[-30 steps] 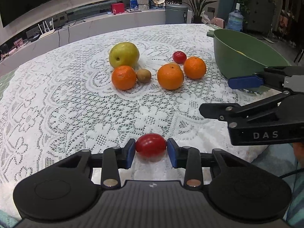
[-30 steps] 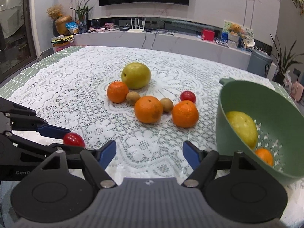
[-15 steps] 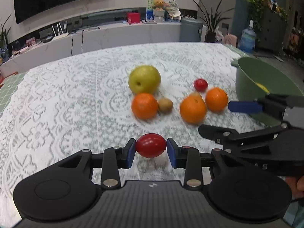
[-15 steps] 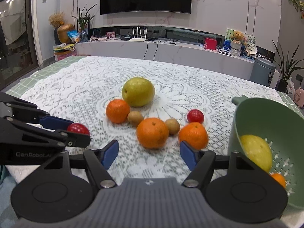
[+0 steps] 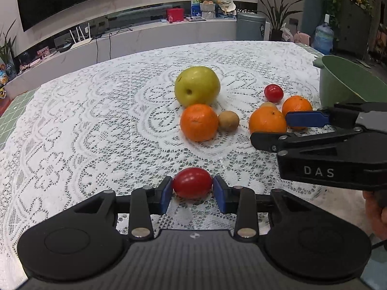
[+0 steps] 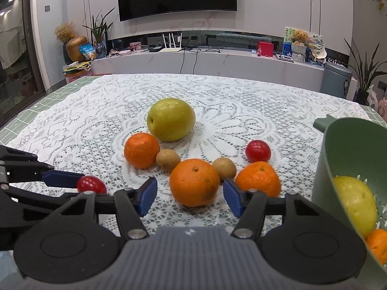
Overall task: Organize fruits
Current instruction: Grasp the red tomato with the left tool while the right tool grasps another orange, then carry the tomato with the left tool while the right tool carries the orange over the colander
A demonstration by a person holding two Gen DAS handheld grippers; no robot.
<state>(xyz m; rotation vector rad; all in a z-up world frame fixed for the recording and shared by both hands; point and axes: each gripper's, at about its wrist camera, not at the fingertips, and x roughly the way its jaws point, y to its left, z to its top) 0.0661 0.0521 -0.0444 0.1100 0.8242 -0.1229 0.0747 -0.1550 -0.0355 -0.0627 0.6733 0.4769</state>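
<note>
Fruits point(image 6: 170, 119) are sitting mid-table; left gripper point(image 5: 192, 188) is loosening around a red tomato point(image 5: 192, 183); right gripper point(image 6: 189, 195), empty, is narrowing; green colander point(image 6: 350, 159) is cut off at the right edge.

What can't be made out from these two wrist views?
- Green colander: the right frame edge cuts it off in both views, so its full contents are unknown.
- Second kiwi: in the left wrist view, mostly hidden behind an orange.
- Right gripper: there, whether its pads touch that orange.
- Labels on the far counter: too small.
</note>
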